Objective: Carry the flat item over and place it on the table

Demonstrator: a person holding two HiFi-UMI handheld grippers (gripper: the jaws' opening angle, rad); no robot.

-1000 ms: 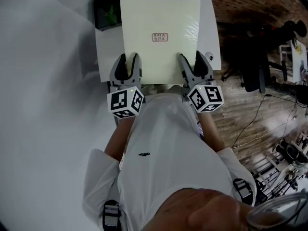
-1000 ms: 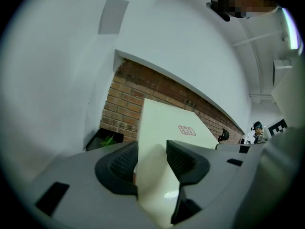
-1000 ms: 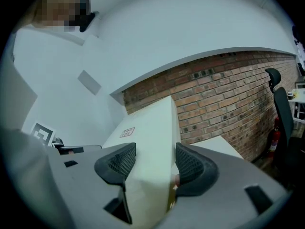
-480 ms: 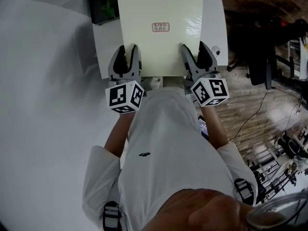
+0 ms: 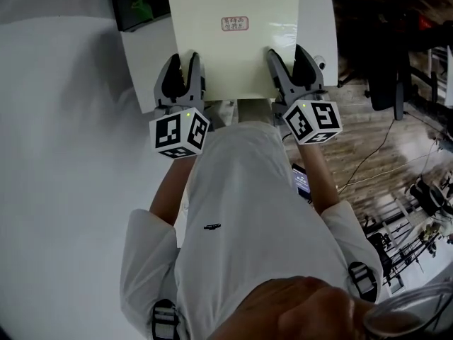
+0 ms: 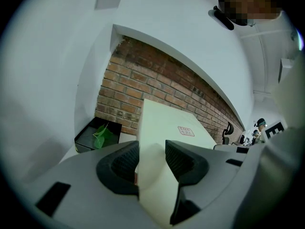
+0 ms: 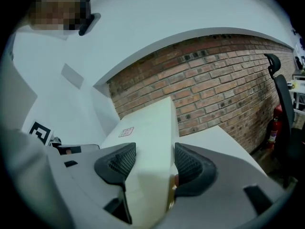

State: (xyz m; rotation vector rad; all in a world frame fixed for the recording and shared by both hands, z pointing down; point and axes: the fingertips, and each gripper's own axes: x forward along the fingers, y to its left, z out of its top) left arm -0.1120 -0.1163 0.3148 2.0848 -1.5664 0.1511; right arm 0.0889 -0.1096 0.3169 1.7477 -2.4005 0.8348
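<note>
Over the last second the cream-coloured flat panel (image 5: 233, 48) has travelled forward. In the head view it now reaches further up the picture, and its small red-printed label (image 5: 234, 23) sits higher than it did. Most of the panel now lies over the white surface (image 5: 144, 69), whose near edge has drawn close to the person's body. The black open box (image 5: 138, 6) at the surface's far left corner is just beside the panel's left edge.

The left gripper (image 5: 183, 62) and the right gripper (image 5: 288, 55) each have one near corner of the panel. The left gripper's fingers (image 6: 116, 163) have just been closing a little, with the panel's near edge between them, and the pads press on both of its faces. The right gripper's fingers (image 7: 116, 162) are likewise clamped on the edge, at a moderate width.

Both gripper views show the panel running out from the fingers toward the brick wall (image 7: 214, 89). Whether its far edge already touches the surface cannot be told. The carry looks nearly finished, and what seems left is to lower the panel flat and let go.
</note>
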